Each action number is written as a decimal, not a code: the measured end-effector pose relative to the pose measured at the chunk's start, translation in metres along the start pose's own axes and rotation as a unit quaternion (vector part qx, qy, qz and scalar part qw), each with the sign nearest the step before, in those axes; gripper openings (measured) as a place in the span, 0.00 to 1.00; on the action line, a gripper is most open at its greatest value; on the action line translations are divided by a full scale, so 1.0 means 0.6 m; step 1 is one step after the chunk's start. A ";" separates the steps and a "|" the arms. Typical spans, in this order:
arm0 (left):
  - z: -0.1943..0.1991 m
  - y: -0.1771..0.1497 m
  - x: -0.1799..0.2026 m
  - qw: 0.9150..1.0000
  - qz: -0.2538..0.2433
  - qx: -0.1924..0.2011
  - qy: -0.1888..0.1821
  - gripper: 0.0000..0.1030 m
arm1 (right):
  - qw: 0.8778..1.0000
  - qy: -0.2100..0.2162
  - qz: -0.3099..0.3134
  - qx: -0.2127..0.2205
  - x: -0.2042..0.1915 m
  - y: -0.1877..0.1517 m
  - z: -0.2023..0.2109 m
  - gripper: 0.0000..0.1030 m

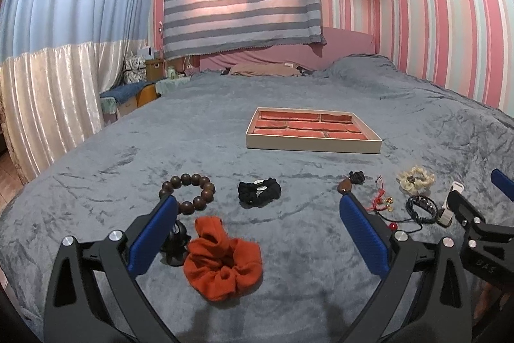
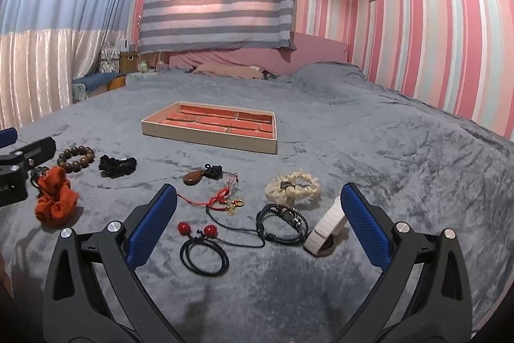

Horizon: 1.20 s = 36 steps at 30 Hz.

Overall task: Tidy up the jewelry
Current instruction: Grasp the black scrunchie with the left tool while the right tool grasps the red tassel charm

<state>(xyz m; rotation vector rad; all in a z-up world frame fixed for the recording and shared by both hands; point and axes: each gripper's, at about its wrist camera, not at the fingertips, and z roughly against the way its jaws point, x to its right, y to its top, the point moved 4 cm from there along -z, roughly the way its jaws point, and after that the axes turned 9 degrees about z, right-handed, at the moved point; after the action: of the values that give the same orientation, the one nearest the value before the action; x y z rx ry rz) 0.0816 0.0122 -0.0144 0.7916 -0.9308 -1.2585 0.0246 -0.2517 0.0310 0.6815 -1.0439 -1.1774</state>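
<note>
A cream jewelry tray (image 1: pixel 311 142) (image 2: pixel 205 135) with red compartments lies on the grey bed. In front of it lie a wooden bead bracelet (image 1: pixel 189 193) (image 2: pixel 75 163), a black scrunchie (image 1: pixel 258 192) (image 2: pixel 117 166), an orange scrunchie (image 1: pixel 221 262) (image 2: pixel 54 201), a brown pendant (image 2: pixel 194 177), a red cord charm (image 2: pixel 225 198), a cream scrunchie (image 2: pixel 294 190), a black braided bracelet (image 2: pixel 282 222), a red-bead hair tie (image 2: pixel 199 238) and a white band (image 2: pixel 324 229). My left gripper (image 1: pixel 258 211) is open above the orange scrunchie. My right gripper (image 2: pixel 258 200) is open above the black bracelet.
The grey blanket (image 2: pixel 385 150) covers the whole bed. A pink headboard (image 1: pixel 289 53) and pillows stand at the far end. Boxes and clutter (image 1: pixel 138 79) stand by the curtain at the left. A striped wall (image 2: pixel 433 53) runs along the right.
</note>
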 end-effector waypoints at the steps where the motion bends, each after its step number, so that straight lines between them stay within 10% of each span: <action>1: -0.005 0.003 0.000 1.000 0.001 -0.005 -0.001 0.96 | 1.000 0.005 0.001 -0.005 0.000 0.004 -0.010 0.96; 27: -0.242 0.057 0.007 0.985 -0.014 -0.172 -0.022 0.96 | 0.985 0.091 -0.014 -0.148 -0.017 0.013 -0.235 0.96; 36: -0.288 0.033 0.005 0.977 -0.014 -0.209 -0.033 0.95 | 0.976 0.110 -0.020 -0.189 -0.023 -0.013 -0.278 0.78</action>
<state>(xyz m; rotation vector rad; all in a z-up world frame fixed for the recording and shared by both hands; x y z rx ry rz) 0.2466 0.0109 -0.0699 0.4342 -0.6721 -1.4502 0.1735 -0.2544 -0.0458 0.5173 -0.5999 -1.2596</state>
